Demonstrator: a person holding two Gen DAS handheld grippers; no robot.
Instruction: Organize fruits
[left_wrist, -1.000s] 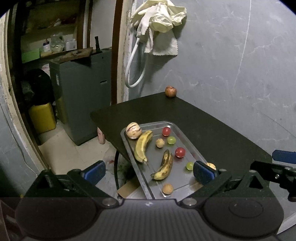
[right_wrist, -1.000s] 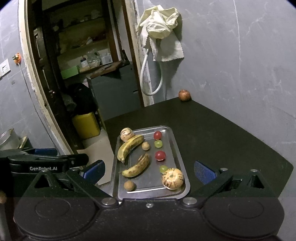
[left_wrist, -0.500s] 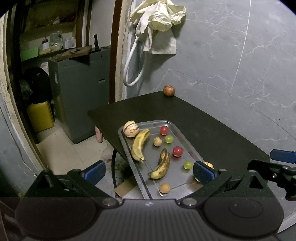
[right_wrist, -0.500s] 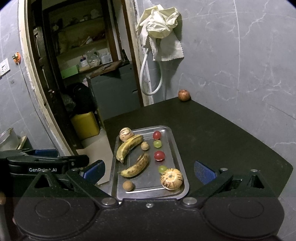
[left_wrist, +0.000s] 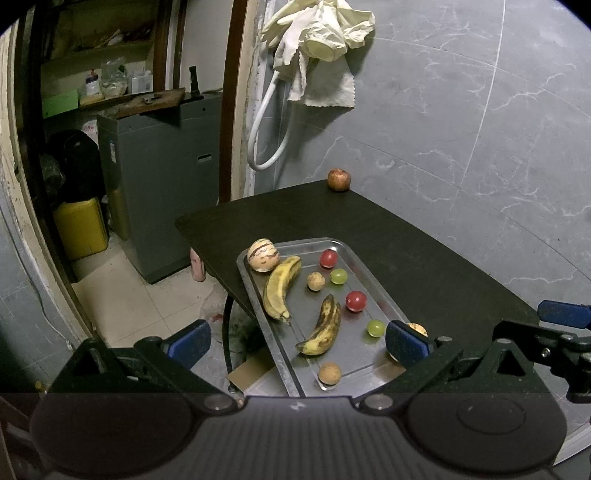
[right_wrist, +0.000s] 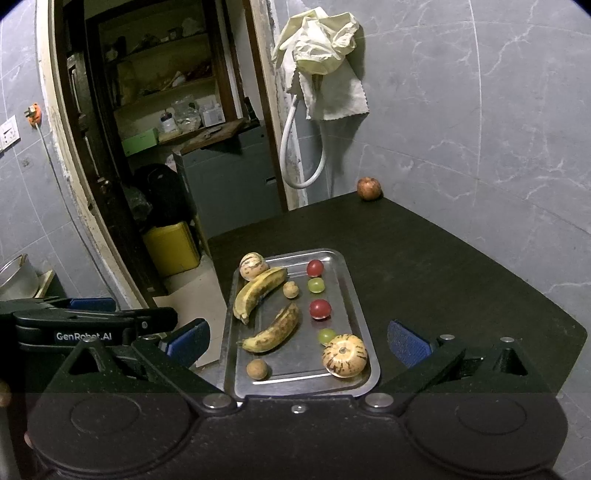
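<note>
Right wrist view shows my right gripper (right_wrist: 298, 341) spread wide and holding nothing, hovering above the near end of the metal tray (right_wrist: 352, 295) that sits on the dark table (right_wrist: 443, 266). In the tray lie two spotted bananas: the far banana (right_wrist: 258, 291) and the near banana (right_wrist: 275, 330), both slanting the same way. Beside them runs a column of small round fruit: a red one (right_wrist: 315, 268) at the far end, a green grape (right_wrist: 316, 285), a second red one (right_wrist: 320, 308), and a second green grape (right_wrist: 325, 335). A striped melon (right_wrist: 344, 355) rests in the near right corner, just beside that last grape. Another striped melon (right_wrist: 253, 266) sits at the far left corner, touching the far banana's tip. Two small brown fruits complete the set, one (right_wrist: 290, 289) between the far banana and the grapes, one (right_wrist: 257, 369) at the near left. A pomegranate (right_wrist: 368, 188) stands alone at the table's far corner against the wall, well apart from the tray.

From the left wrist view, my left gripper (left_wrist: 295, 338) is also wide open and empty, held over the tray's near left edge. Its right finger pad (left_wrist: 406, 341) hides most of the near striped melon.
</note>
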